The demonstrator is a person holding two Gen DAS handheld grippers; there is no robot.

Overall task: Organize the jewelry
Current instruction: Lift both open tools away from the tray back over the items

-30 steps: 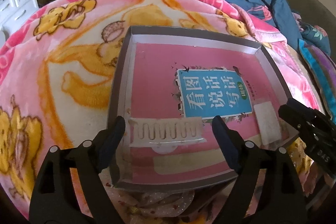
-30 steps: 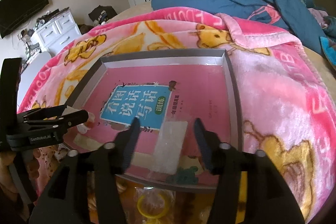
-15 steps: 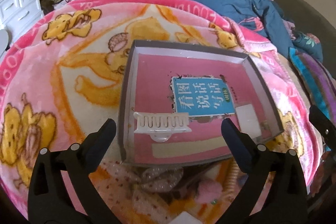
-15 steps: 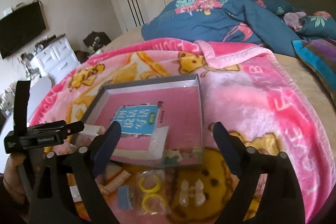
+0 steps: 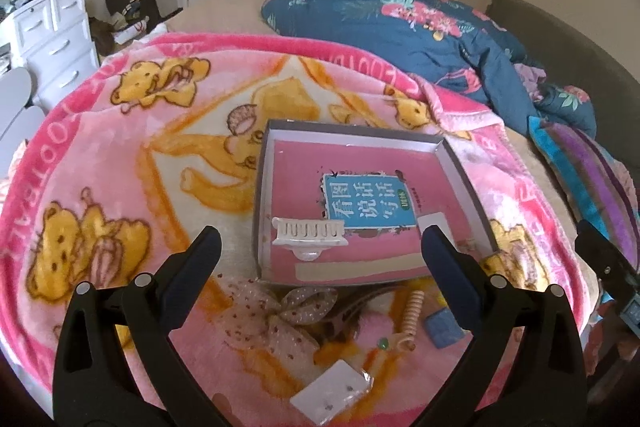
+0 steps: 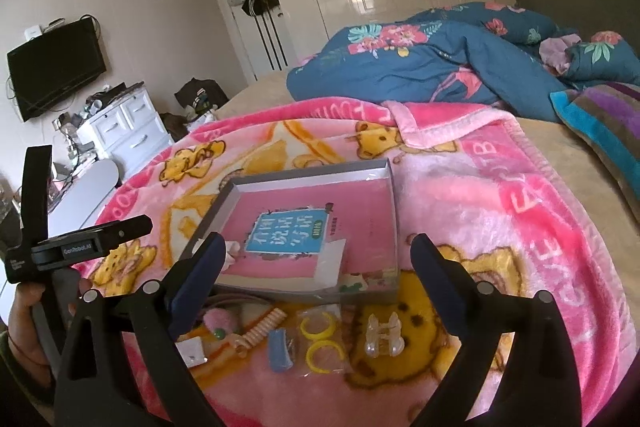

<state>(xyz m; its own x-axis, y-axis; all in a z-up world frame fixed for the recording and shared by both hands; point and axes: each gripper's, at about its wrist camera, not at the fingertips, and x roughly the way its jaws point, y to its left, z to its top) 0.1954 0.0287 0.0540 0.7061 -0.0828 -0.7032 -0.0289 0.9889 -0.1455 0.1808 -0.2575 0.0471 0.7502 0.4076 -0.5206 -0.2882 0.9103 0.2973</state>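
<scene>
On the pink cartoon blanket (image 6: 460,195) sits our landmark, the grey tray (image 6: 394,211), with a white comb (image 5: 308,231) and a clear packet (image 6: 330,263) already lying inside it on a pink book (image 5: 360,183). Just in front of the tray's near wall we see the loose pieces: a clear claw clip (image 6: 384,339), two yellow rings in a bag (image 6: 320,341), a blue clip (image 6: 279,349), a peach spiral tie (image 6: 260,331), a spotted mesh bow (image 5: 276,315) and a white card (image 5: 330,389). We judge them all featherlight; the claw clip looks brittle and slick, best pinched across its body, while the bagged rings will crinkle and slide, so we'd take the bag's edge. The bow is soft and squashes anywhere. The left gripper (image 5: 320,247) hangs released with nothing between its jaws; the right gripper (image 6: 316,255) has just been opening and is also empty. Soft plush bedding will give under any press. Beyond the tray lie a blue floral duvet (image 6: 440,63), white wardrobes and a white dresser (image 6: 124,131).
</scene>
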